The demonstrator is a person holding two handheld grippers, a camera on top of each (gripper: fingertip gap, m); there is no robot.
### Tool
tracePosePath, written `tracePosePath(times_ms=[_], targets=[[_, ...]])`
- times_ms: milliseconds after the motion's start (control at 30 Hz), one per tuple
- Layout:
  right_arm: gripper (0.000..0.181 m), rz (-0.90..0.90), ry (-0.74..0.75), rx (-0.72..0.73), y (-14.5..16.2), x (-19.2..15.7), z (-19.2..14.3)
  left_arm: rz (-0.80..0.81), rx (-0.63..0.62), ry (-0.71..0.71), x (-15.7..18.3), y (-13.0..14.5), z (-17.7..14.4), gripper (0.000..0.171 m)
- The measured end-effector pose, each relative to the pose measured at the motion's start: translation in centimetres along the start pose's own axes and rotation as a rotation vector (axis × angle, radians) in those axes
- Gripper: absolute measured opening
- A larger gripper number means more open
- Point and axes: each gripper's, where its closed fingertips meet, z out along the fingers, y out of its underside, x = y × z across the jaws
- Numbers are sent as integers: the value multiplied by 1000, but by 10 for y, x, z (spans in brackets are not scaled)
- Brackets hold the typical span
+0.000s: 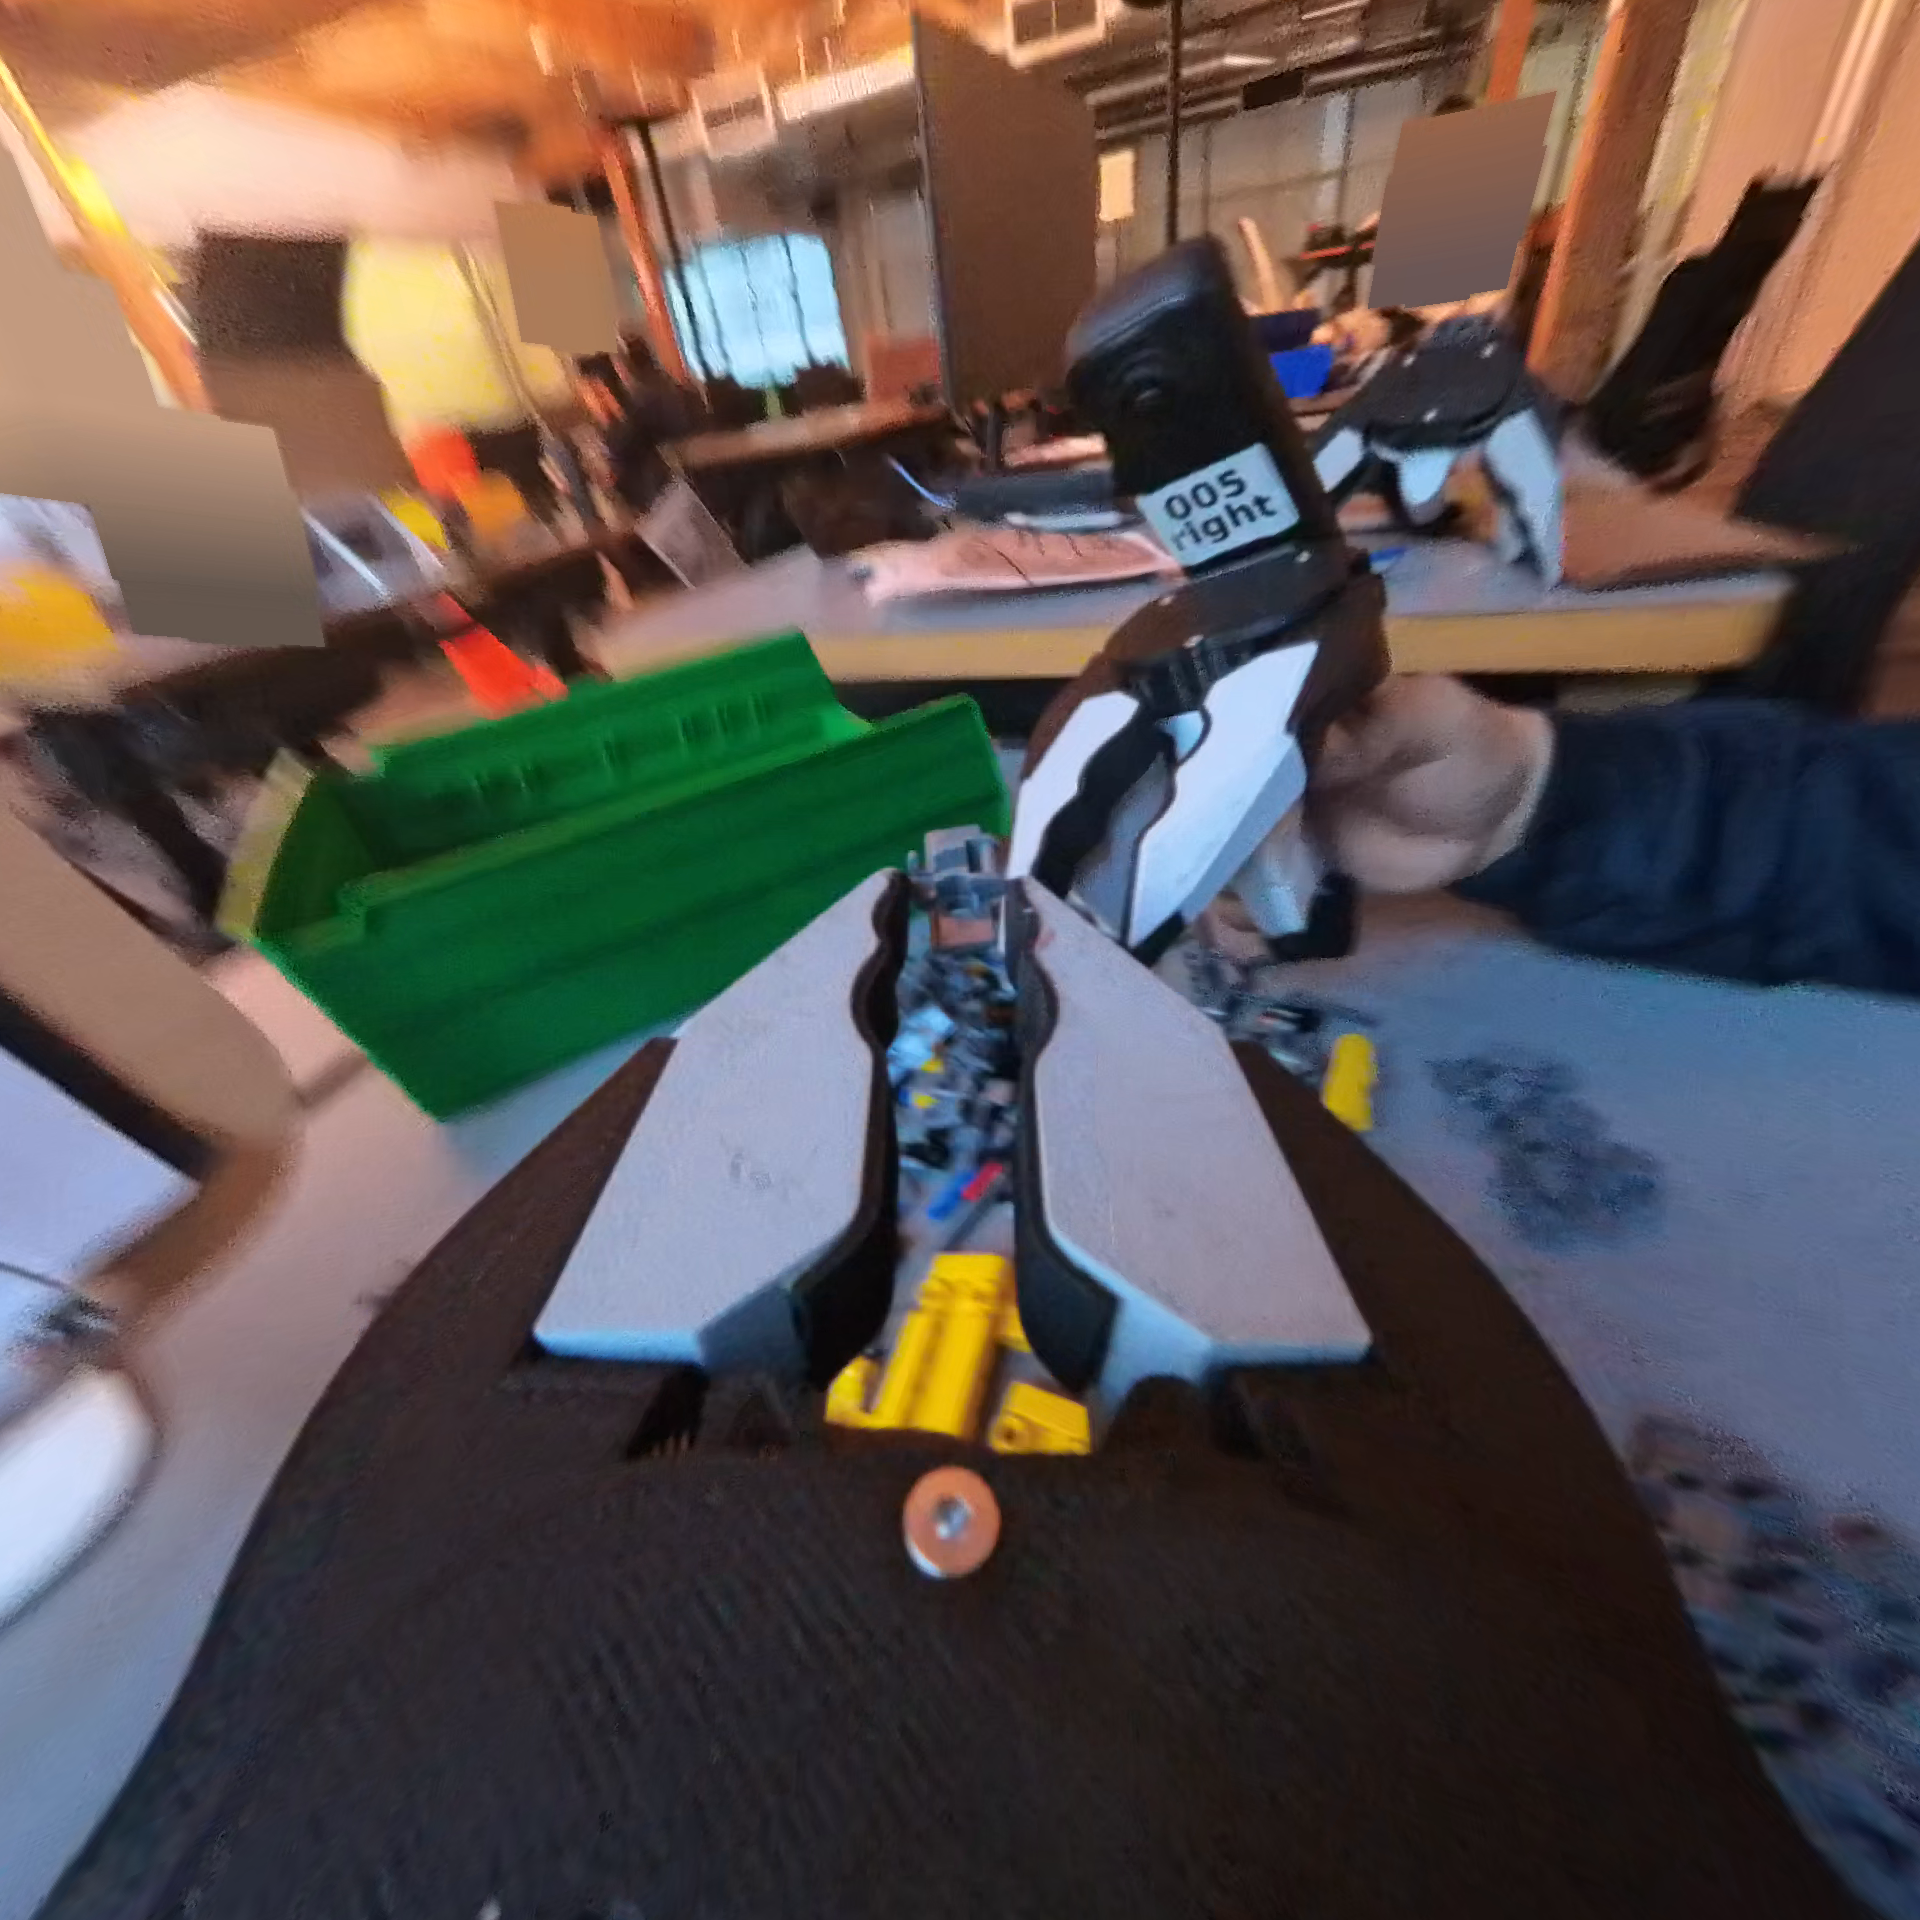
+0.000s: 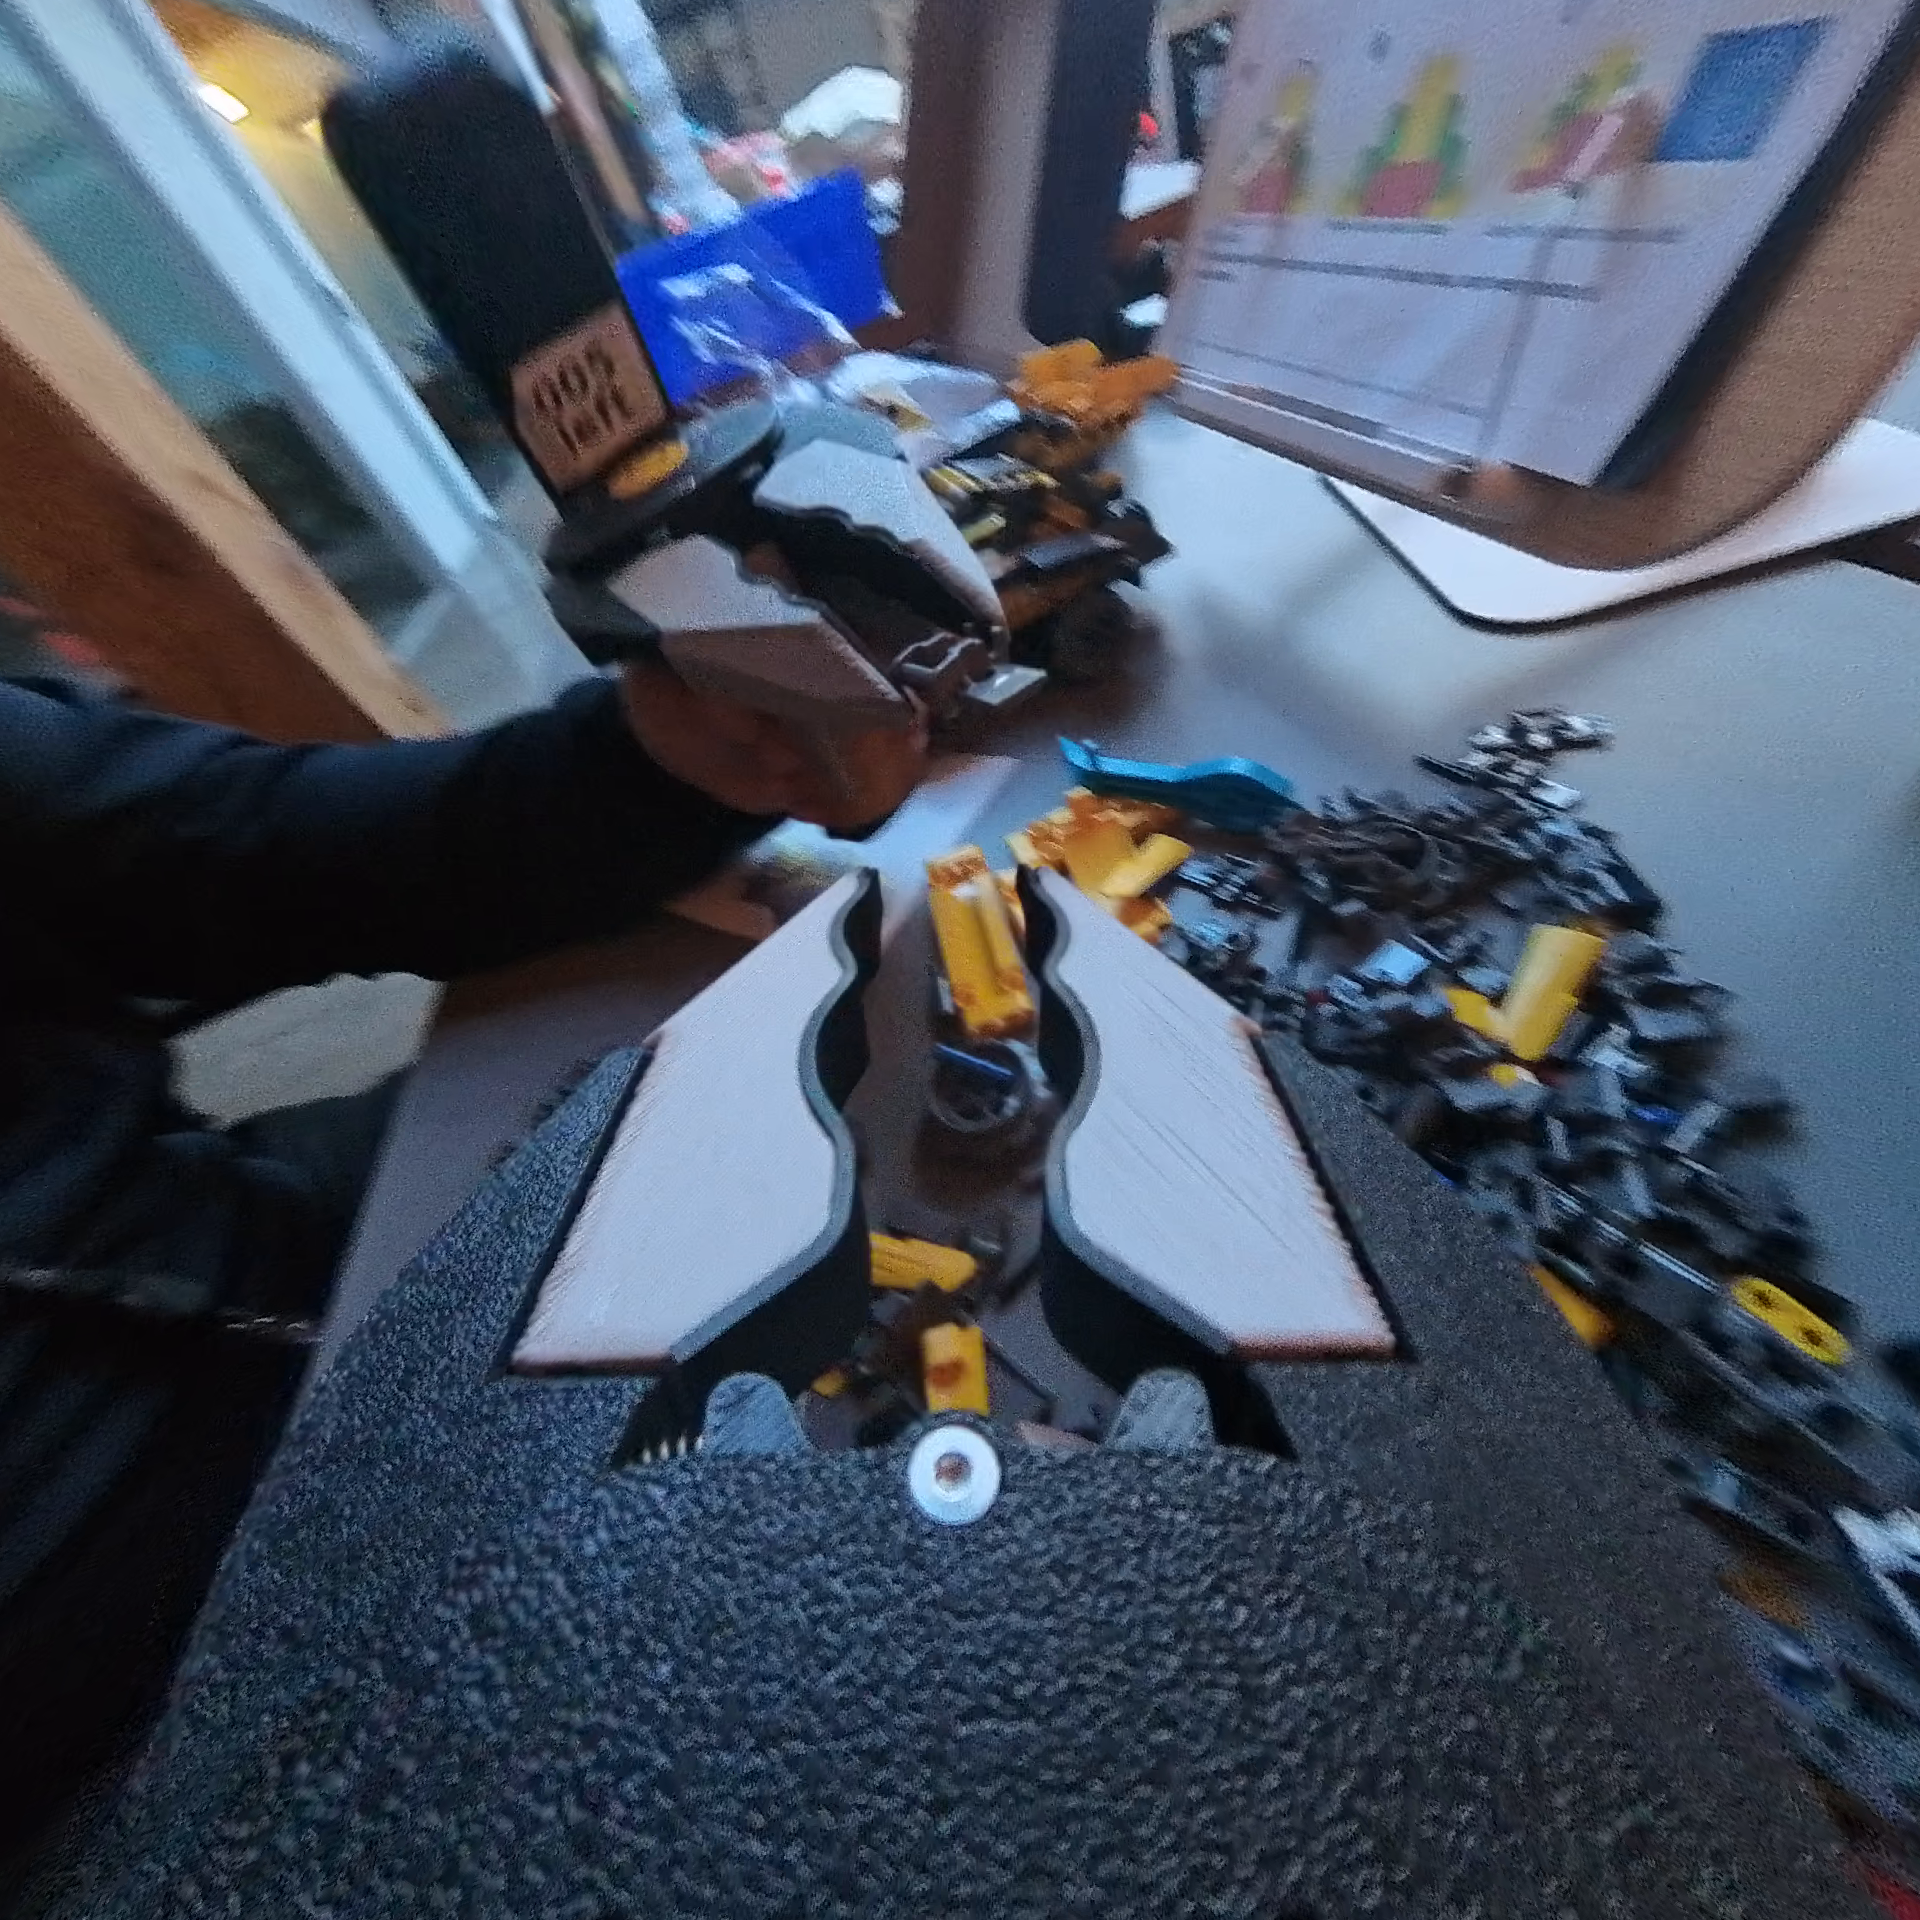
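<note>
My left gripper (image 1: 961,883) is shut on a small grey building piece (image 1: 964,868) held at its fingertips above the table. In the right wrist view the left gripper (image 2: 961,665) shows with that piece (image 2: 997,681) poking out, in front of a partly built yellow and black vehicle model (image 2: 1049,488). My right gripper (image 2: 948,888) is open and empty, low over a long yellow piece (image 2: 977,961) at the edge of a pile of black and yellow pieces (image 2: 1507,1039). In the left wrist view the right gripper (image 1: 1091,914) points down just right of my left fingertips.
A green bin (image 1: 623,883) stands at the left. A blue prying tool (image 2: 1184,784) lies by the pile. A tilted instruction sheet (image 2: 1455,239) stands at the back right. Loose yellow pieces (image 1: 956,1340) lie under the left gripper. A grey table (image 1: 1558,1299) carries everything. The gap from one gripper's tips to the other's is roughly 4 cm.
</note>
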Motion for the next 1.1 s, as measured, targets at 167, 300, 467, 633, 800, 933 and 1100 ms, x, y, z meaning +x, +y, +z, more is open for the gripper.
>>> tracePosePath(times_ms=[167, 300, 467, 633, 800, 933, 1100], targets=[[32, 128, -178, 161, -27, -19, -15, 403, 34, -74, 24, -11, 4, 15], [16, 205, -230, 165, -27, -19, -18, 508, 34, -101, 30, -10, 10, 15], [12, 211, -220, 147, -25, -18, -17, 558, 0, -121, 30, -3, 12, 15], [11, 211, -216, 154, -25, -19, -16, 565, -2, -115, 30, -3, 10, 15], [11, 292, -255, 192, -26, -18, -15, 653, -32, -140, 31, -1, 11, 15], [9, 303, -242, 182, -23, -16, -15, 691, -71, -165, 30, 4, 12, 15], [8, 241, -100, 134, -15, -4, -17, 511, -65, -95, 35, 9, 13, 20]])
